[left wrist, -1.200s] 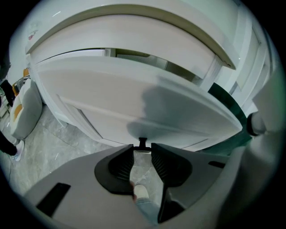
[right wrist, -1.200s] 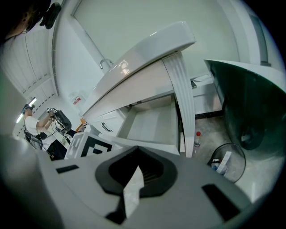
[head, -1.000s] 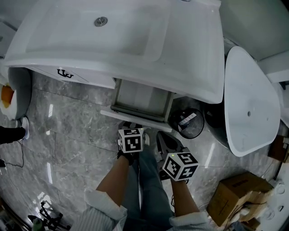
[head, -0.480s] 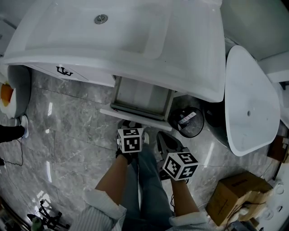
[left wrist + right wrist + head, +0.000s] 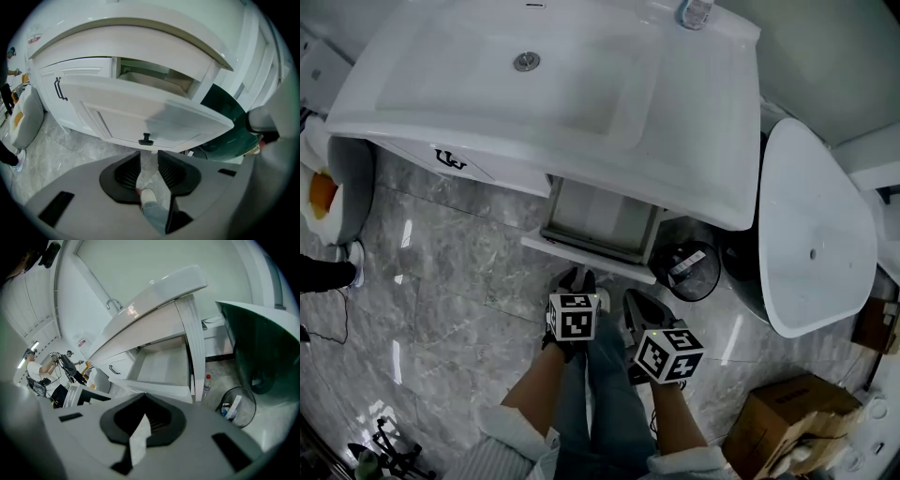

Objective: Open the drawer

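Left gripper (image 5: 149,157) shows empty jaws apart, just narrowing; right gripper (image 5: 145,401) jaws together.

Left gripper (image 5: 149,159) backed slightly off drawer (image 5: 140,117) front; knob (image 5: 146,139) sits just past jaw tips. Jaws just closed a bit, nothing between. Faucet (image 5: 696,13) now in head view.

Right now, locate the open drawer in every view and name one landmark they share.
Head view: the drawer sits at centre, sticking out beneath the washbasin.
Left gripper view: centre, front panel and black knob facing the camera.
Right gripper view: centre, looking down into it.
Shared landmark: the white washbasin right above it.
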Demonstrator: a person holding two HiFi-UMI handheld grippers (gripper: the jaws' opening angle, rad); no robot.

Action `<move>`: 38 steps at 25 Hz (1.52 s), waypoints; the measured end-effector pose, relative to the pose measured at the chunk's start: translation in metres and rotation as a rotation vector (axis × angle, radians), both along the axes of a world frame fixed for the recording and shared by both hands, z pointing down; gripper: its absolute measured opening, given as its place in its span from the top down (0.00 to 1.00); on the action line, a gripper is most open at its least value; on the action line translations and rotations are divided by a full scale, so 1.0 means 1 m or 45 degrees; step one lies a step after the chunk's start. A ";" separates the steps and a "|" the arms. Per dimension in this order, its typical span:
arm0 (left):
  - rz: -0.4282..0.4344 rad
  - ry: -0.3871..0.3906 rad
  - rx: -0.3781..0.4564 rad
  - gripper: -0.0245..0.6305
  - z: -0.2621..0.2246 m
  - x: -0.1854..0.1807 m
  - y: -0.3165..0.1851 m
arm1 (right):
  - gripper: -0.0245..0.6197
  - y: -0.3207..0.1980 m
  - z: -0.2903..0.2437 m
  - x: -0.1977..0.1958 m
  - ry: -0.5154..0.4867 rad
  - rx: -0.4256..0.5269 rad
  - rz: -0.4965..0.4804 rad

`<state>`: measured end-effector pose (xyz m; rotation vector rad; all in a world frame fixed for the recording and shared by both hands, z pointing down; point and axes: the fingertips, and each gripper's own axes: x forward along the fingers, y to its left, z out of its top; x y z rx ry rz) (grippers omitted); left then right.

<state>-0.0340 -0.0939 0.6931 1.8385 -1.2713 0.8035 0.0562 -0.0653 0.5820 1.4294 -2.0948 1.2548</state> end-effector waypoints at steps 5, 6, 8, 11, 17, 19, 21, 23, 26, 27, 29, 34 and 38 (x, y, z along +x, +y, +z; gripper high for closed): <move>0.002 0.012 0.018 0.79 -0.029 -0.005 0.002 | 0.95 0.001 -0.020 -0.004 -0.003 0.006 0.000; 0.001 0.020 0.018 0.80 -0.036 -0.005 0.002 | 0.95 0.000 -0.025 -0.006 -0.002 0.008 -0.005; -0.009 0.039 0.023 0.81 -0.050 -0.006 0.000 | 0.95 -0.004 -0.035 -0.009 0.002 0.019 -0.023; -0.015 0.048 0.039 0.83 -0.075 -0.006 -0.004 | 0.95 -0.012 -0.052 -0.011 0.011 0.047 -0.054; -0.036 0.058 0.070 0.89 -0.123 -0.007 -0.008 | 0.95 -0.031 -0.099 -0.017 0.010 0.124 -0.104; -0.050 0.074 0.095 0.90 -0.140 -0.007 -0.012 | 0.95 -0.039 -0.117 -0.020 0.008 0.160 -0.122; -0.057 0.092 0.123 0.91 -0.158 -0.007 -0.017 | 0.95 -0.047 -0.134 -0.025 0.004 0.195 -0.143; -0.058 0.113 0.151 0.91 -0.179 -0.005 -0.021 | 0.95 -0.052 -0.151 -0.029 0.000 0.226 -0.166; -0.042 0.146 0.214 0.92 -0.216 -0.004 -0.029 | 0.95 -0.057 -0.182 -0.037 -0.021 0.287 -0.197; -0.035 0.154 0.246 0.92 -0.229 -0.004 -0.033 | 0.95 -0.059 -0.194 -0.040 -0.030 0.316 -0.206; -0.026 0.168 0.320 0.92 -0.255 -0.006 -0.040 | 0.95 -0.065 -0.216 -0.046 -0.042 0.378 -0.226; 0.010 0.242 0.471 0.94 -0.319 -0.003 -0.049 | 0.95 -0.071 -0.268 -0.051 -0.065 0.492 -0.304; 0.036 0.317 0.588 0.94 -0.376 0.004 -0.050 | 0.95 -0.070 -0.307 -0.046 -0.066 0.581 -0.342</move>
